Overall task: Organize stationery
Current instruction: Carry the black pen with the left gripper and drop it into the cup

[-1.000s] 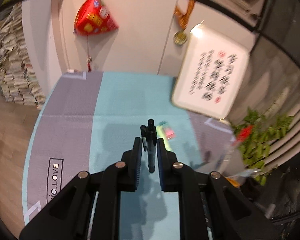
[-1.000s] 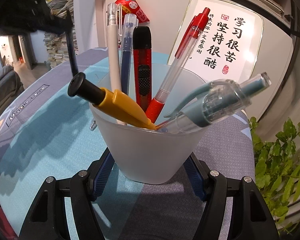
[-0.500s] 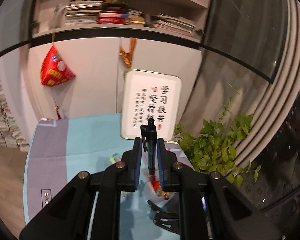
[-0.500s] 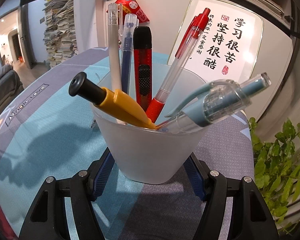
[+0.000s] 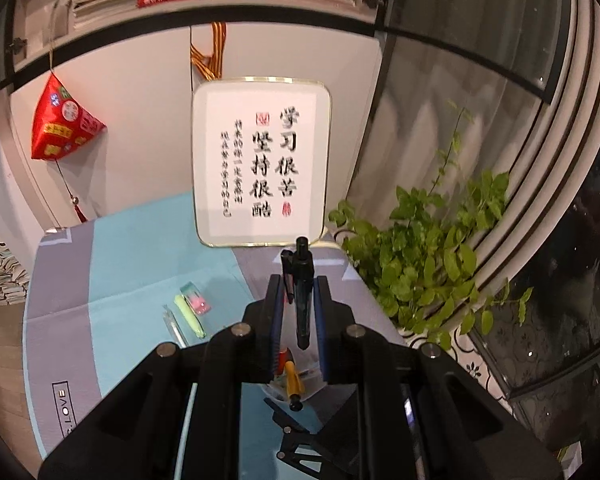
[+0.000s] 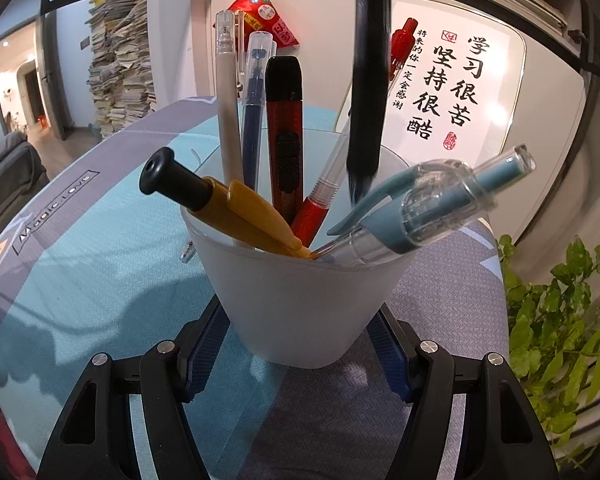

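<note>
Left wrist: left tongs (image 5: 298, 300) pinch black pen (image 5: 302, 292) upright, tip down.

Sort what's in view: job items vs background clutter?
Job items:
- black pen held in the left hand-held gripper
- frosted cup held by the right hand-held gripper
- highlighter, eraser on the mat

Clutter:
- calligraphy sign
- plant
- red hanging ornament
- paper stacks
</note>
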